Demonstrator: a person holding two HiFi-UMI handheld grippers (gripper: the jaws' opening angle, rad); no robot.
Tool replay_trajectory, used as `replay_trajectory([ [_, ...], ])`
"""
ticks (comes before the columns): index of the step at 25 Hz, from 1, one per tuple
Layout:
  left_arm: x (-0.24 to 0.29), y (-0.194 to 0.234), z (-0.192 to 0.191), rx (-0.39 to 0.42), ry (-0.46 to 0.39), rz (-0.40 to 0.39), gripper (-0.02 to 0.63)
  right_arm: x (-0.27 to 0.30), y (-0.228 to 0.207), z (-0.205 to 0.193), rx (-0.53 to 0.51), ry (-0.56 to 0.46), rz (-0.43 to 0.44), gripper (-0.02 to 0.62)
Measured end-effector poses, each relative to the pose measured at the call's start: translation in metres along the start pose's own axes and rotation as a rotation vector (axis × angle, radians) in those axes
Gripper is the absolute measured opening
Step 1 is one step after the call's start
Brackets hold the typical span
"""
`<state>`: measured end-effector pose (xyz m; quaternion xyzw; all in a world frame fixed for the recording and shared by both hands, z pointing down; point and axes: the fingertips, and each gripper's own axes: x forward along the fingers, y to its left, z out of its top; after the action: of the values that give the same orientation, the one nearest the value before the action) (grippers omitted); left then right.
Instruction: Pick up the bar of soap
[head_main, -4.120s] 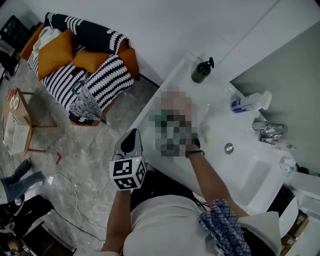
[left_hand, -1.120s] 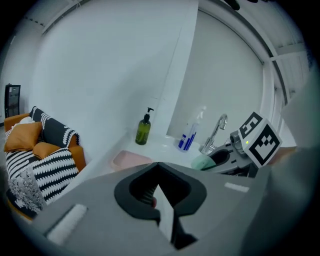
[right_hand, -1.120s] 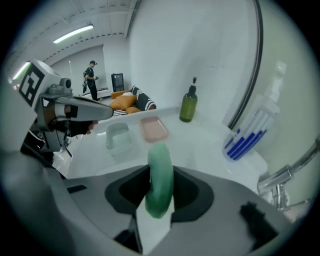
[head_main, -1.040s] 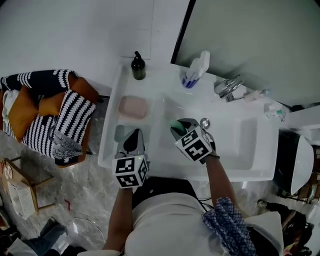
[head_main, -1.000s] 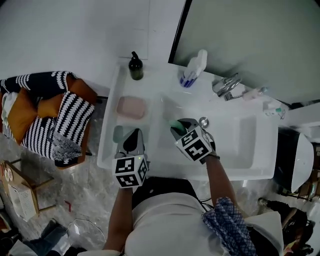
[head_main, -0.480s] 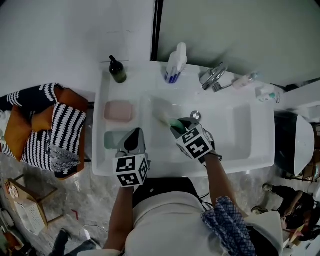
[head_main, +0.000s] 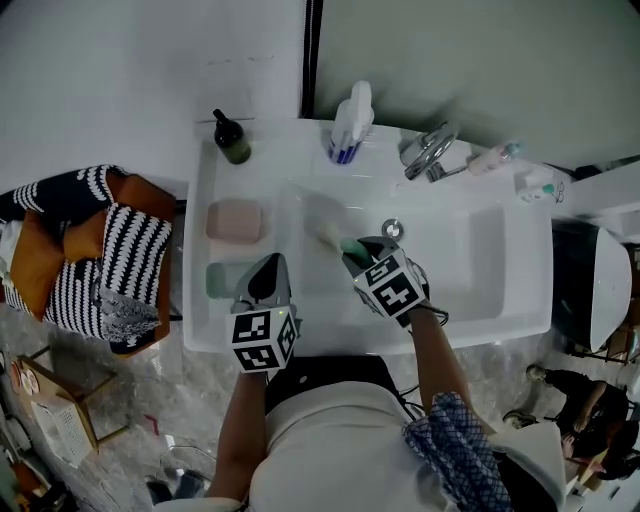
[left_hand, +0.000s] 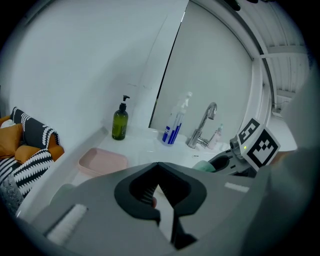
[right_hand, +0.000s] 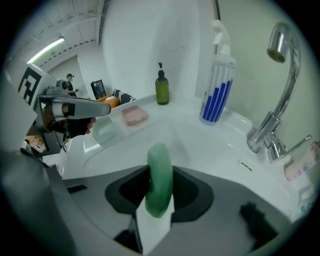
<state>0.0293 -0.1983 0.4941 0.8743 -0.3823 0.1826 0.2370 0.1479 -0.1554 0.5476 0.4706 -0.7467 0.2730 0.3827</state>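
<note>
– Holding the bar of soap (right_hand: 160, 172), which gripper was it?
– It was the right gripper (head_main: 356, 250). Its jaws stood apart only as wide as the green bar and pressed on it from both sides. The bar stood on its edge between them, over the white sink (head_main: 480, 270), near the centre of the head view and just beside the drain (head_main: 392, 229).
– And the left gripper (head_main: 266, 270)?
– Its jaws were closed together and had nothing between them. It hung a little left of the centre, over the front part of the desk (head_main: 262, 180), just beside a pale green dish (head_main: 217, 280).
– What else was on the desk?
– A pink soap dish (head_main: 235, 220) lay at the left, above the green one. A dark pump bottle (head_main: 231, 140) stood at the upper left corner. A spray bottle (head_main: 348, 125) with blue stripes stood in the upper middle, and the tap (head_main: 430, 152) was to the right of it. A striped armchair (head_main: 100, 240) was at the far left, on the floor.
</note>
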Motion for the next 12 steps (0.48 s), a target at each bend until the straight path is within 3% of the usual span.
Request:
replay_trajectory([
  [12,-0.0013,-0.001,0.0044,0.016,-0.011,-0.006,0.005,-0.0004,0.0,-0.0015,-0.003,0.0,0.002,0.13],
])
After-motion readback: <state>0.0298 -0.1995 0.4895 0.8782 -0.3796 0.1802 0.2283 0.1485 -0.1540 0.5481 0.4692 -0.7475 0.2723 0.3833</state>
